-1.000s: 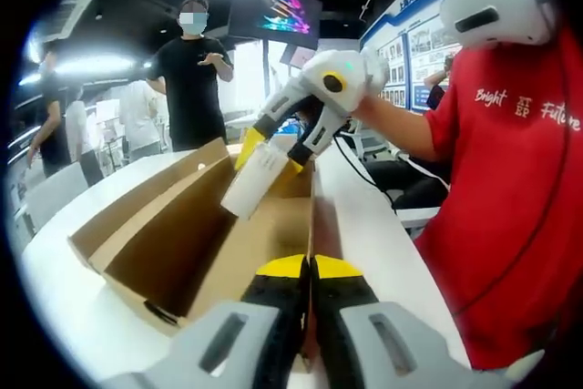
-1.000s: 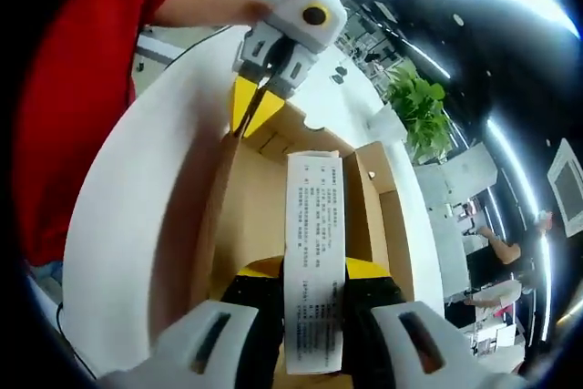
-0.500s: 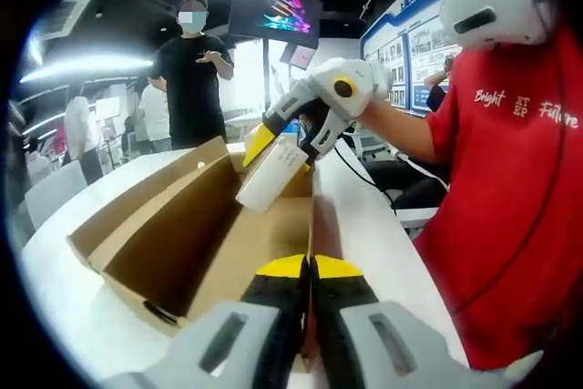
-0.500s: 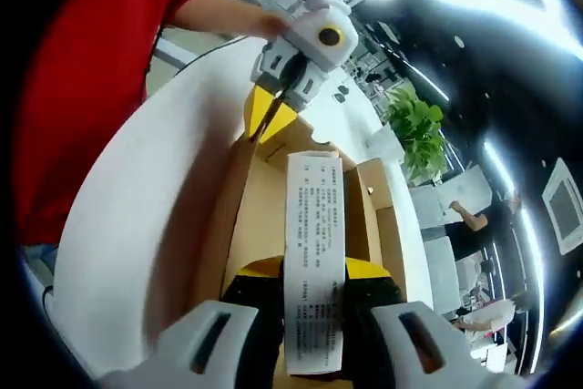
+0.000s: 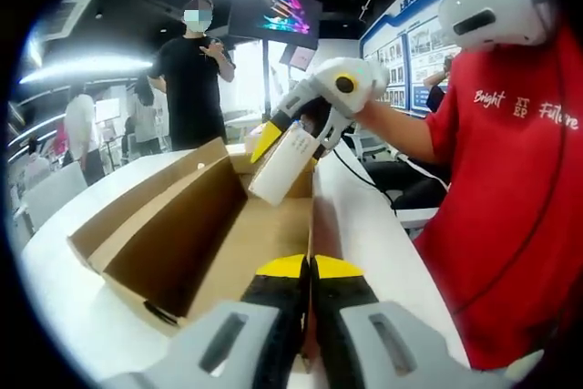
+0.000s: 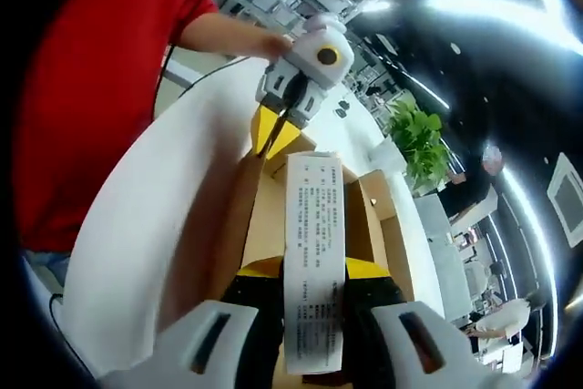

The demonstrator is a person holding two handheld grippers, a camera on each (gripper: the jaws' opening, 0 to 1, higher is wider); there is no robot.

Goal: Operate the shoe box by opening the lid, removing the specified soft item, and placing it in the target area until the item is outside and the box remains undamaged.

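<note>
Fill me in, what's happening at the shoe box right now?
A person in a red shirt works two handheld grippers on a white table. The right gripper is shut on a white printed packet, holding it above the open cardboard shoe box. The left gripper is clamped on the box's near edge.

Red lettered T-shirt, white headset
</note>
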